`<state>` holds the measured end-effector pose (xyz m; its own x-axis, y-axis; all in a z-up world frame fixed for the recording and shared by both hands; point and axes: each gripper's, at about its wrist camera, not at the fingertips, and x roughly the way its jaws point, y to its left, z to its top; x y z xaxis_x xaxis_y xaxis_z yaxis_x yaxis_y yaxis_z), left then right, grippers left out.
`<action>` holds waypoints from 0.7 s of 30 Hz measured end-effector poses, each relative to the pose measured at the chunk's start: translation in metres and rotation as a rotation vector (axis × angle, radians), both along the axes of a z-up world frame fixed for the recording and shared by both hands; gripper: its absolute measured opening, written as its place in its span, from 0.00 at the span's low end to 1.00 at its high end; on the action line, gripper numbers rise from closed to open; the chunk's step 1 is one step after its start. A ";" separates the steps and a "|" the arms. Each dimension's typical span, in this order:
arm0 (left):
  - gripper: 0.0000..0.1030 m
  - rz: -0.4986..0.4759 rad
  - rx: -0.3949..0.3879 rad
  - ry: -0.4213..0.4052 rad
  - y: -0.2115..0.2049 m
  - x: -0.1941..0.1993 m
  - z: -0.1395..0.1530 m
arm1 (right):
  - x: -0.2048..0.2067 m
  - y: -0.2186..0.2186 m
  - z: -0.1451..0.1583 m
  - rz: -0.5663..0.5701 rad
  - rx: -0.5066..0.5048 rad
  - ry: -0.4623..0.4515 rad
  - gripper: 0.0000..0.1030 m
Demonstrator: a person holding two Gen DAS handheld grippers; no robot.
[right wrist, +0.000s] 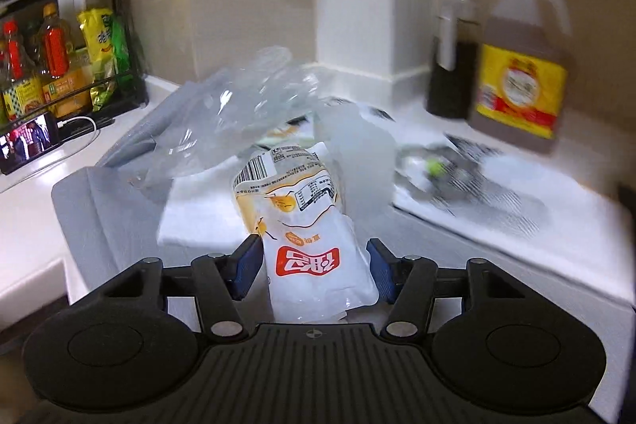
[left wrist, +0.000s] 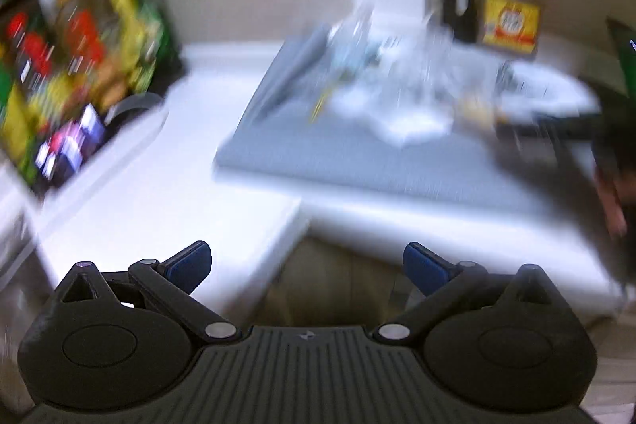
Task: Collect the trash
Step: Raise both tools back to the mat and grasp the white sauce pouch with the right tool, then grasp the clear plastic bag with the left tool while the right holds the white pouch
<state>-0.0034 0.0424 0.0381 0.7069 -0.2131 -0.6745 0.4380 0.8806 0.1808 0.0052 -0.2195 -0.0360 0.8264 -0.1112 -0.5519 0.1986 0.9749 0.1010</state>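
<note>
A white food pouch point(right wrist: 306, 225) with a red label and a barcode stands between the blue pads of my right gripper point(right wrist: 314, 261); both pads touch its sides. Behind it a crumpled clear plastic bag point(right wrist: 238, 98) rises over white paper point(right wrist: 198, 217) on the grey mat point(right wrist: 99, 209). To the right lies a black-and-white printed wrapper point(right wrist: 469, 177). In the blurred left wrist view my left gripper point(left wrist: 306, 257) hangs open and holds nothing, off the counter's front edge, well short of the trash pile point(left wrist: 397, 86) on the grey mat point(left wrist: 318, 153).
A yellow-labelled oil jug point(right wrist: 520, 66) and a dark bottle point(right wrist: 453, 58) stand at the back right by the wall. A black rack of bottles and packets point(right wrist: 59, 46) fills the left, with a lit phone point(right wrist: 28, 142) on a cable below it. A white pillar point(right wrist: 357, 6) stands behind.
</note>
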 end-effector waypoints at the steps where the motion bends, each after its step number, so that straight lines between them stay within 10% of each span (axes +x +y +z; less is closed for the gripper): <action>1: 1.00 -0.014 0.005 -0.020 -0.013 0.010 0.004 | -0.007 -0.006 -0.001 -0.010 0.013 0.012 0.59; 11: 1.00 -0.243 0.051 0.035 -0.144 0.099 -0.026 | 0.006 -0.025 -0.009 0.002 -0.032 0.018 0.74; 21: 1.00 -0.226 0.145 0.045 -0.196 0.159 -0.058 | 0.016 -0.031 -0.021 -0.062 -0.033 0.037 0.81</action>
